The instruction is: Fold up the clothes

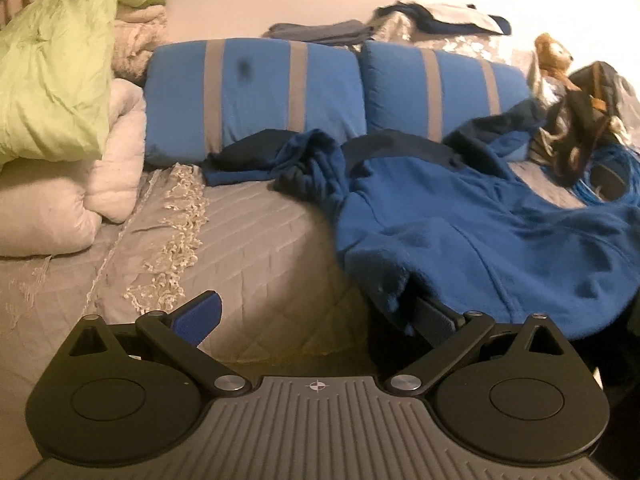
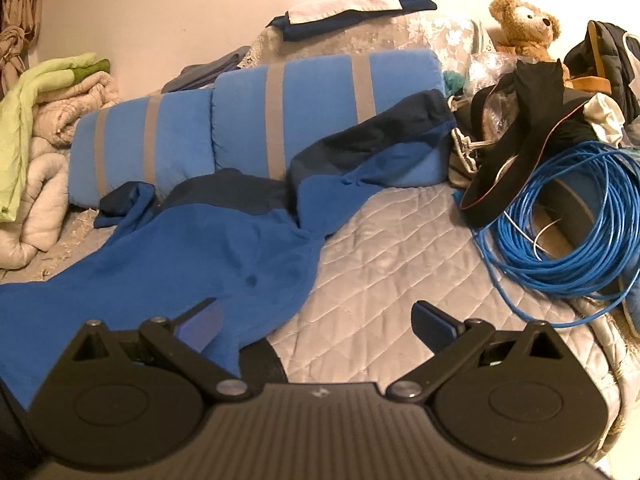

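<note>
A blue fleece jacket (image 1: 480, 232) with dark navy shoulder panels lies spread on the quilted grey bed, its sleeves reaching toward the pillows. My left gripper (image 1: 320, 316) is open at the jacket's near left hem; the hem drapes over its right finger (image 1: 434, 320), and the left finger (image 1: 202, 318) is over bare quilt. In the right wrist view the jacket (image 2: 192, 248) fills the left side. My right gripper (image 2: 316, 322) is open at its near right edge, with the left finger (image 2: 200, 324) over the fabric and the right finger (image 2: 436, 326) over the quilt.
Two blue pillows with grey stripes (image 1: 256, 92) line the back. Folded clothes (image 2: 348, 10) lie on a pillow behind them. White and green duvets (image 1: 60, 120) pile up at left. A coil of blue cable (image 2: 560, 232), a bag, dark clothes and a teddy bear (image 2: 524, 24) crowd the right.
</note>
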Demonstrator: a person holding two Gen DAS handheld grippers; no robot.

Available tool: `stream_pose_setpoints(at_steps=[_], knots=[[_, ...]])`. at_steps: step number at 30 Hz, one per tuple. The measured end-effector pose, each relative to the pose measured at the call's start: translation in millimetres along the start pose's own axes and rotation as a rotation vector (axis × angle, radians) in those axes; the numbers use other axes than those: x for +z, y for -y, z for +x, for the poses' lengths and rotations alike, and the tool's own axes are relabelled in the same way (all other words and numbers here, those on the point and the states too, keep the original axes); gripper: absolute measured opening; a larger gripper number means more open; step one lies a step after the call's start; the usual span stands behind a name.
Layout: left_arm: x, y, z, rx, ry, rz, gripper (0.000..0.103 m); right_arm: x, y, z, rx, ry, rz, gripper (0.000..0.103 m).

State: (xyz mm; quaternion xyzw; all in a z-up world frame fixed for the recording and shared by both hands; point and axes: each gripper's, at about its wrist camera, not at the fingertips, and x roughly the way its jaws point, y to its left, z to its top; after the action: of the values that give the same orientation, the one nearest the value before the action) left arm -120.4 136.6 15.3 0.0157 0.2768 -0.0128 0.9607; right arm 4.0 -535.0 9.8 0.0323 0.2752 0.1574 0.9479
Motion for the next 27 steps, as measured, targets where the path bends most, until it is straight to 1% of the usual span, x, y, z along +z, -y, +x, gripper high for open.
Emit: stream_pose_setpoints(at_steps=[5, 10, 16, 21, 27], knots=[[0.8, 6.7, 5.9, 0.035, 0.024, -0.016, 0.103, -1.8, -6.3, 0.4, 0.016, 0.005, -0.004, 0.103], [2.7, 10.6, 4.1, 0.054, 0.041, -0.022, 0.103, -3.4, -12.3, 4.2, 0.029, 0.007, -0.016, 0.103], [10.5, 11.6, 6.4, 0.071, 0.039, -0.022, 0.103, -1.3, -15.3, 7.0, 0.031, 0.009, -0.022, 0.103], [14.0, 13.8, 10.0, 0.054, 0.046, -0.026, 0.103, 1.7, -17.6, 4.0, 0.043, 0.026, -0.018, 0.103], [15.6, 14.1, 15.9, 0.028, 0.050, -0.050, 0.103, -0.5, -21.8, -3.9, 0.035, 0.028, -0.050, 0.103]])
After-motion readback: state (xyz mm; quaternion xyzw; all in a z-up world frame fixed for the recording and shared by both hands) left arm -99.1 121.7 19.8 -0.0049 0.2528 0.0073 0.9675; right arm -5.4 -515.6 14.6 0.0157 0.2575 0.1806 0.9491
